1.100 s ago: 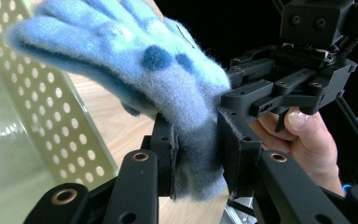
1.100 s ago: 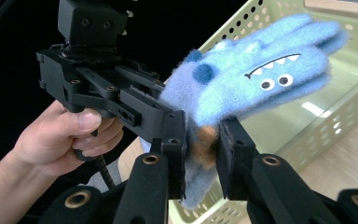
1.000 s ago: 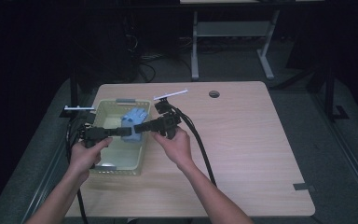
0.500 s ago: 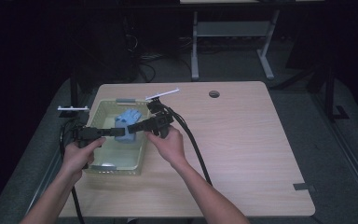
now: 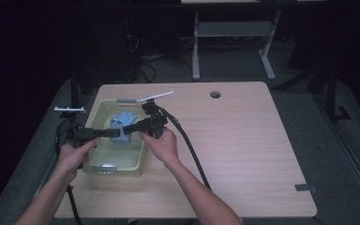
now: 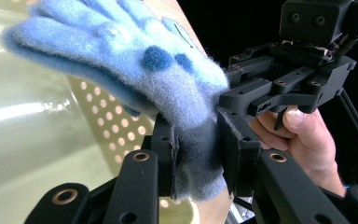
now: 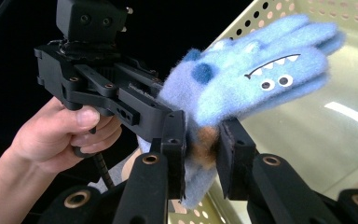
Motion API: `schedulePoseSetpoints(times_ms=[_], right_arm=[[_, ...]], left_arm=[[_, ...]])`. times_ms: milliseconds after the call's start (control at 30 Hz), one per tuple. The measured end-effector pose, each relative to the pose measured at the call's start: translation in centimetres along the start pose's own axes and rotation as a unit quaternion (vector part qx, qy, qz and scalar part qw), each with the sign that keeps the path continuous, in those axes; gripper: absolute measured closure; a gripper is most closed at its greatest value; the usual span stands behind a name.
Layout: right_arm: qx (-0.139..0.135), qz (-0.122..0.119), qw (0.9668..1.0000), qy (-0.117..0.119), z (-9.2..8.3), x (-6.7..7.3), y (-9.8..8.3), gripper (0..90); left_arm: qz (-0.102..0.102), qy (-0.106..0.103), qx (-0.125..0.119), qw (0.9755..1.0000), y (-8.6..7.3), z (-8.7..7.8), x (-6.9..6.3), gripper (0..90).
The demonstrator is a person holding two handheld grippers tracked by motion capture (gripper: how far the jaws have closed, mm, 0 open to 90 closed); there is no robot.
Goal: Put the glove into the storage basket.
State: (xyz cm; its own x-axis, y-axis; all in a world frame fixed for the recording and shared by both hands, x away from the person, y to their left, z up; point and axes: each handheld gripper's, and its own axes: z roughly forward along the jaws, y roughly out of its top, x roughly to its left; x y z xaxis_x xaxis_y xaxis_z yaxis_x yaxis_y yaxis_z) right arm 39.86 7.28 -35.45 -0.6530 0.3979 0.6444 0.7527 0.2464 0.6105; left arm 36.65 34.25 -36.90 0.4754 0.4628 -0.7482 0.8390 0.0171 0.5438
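Both hand-held grippers pinch the blue glove over the yellow basket. The left hand-held gripper and the right hand-held gripper squeeze its cuff end. Its fingers point toward 12 o'clock on the worktop.

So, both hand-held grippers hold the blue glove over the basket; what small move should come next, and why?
Probably lower it a little into the basket. Both the left hand-held gripper and the right hand-held gripper pinch the glove at its cuff, and it hangs above the basket floor.
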Motion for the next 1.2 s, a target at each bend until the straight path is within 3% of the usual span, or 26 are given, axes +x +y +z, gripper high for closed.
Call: schedulePoseSetpoints(times_ms=[433,700,900,1200], right_arm=[[0.007,0.01,0.9999,0.002,2.4,-0.9,0.0,74.1],[0.027,0.017,0.9995,-0.003,3.9,-1.1,-0.2,73.5],[0.034,0.018,0.9993,-0.004,4.8,-1.5,-0.3,73.4],[0.053,0.023,0.9981,-0.019,5.6,-2.1,-0.6,73.3]], left_arm=[[-0.005,0.029,0.017,0.9994,0.1,-0.8,1.4,69.2],[-0.024,0.037,0.019,0.9988,-0.7,-1.1,2.7,69.2],[-0.022,0.05,0.028,0.9981,-0.8,-1.3,3.0,69.3],[-0.021,0.083,0.052,0.9949,-0.8,-0.5,3.2,69.4]])
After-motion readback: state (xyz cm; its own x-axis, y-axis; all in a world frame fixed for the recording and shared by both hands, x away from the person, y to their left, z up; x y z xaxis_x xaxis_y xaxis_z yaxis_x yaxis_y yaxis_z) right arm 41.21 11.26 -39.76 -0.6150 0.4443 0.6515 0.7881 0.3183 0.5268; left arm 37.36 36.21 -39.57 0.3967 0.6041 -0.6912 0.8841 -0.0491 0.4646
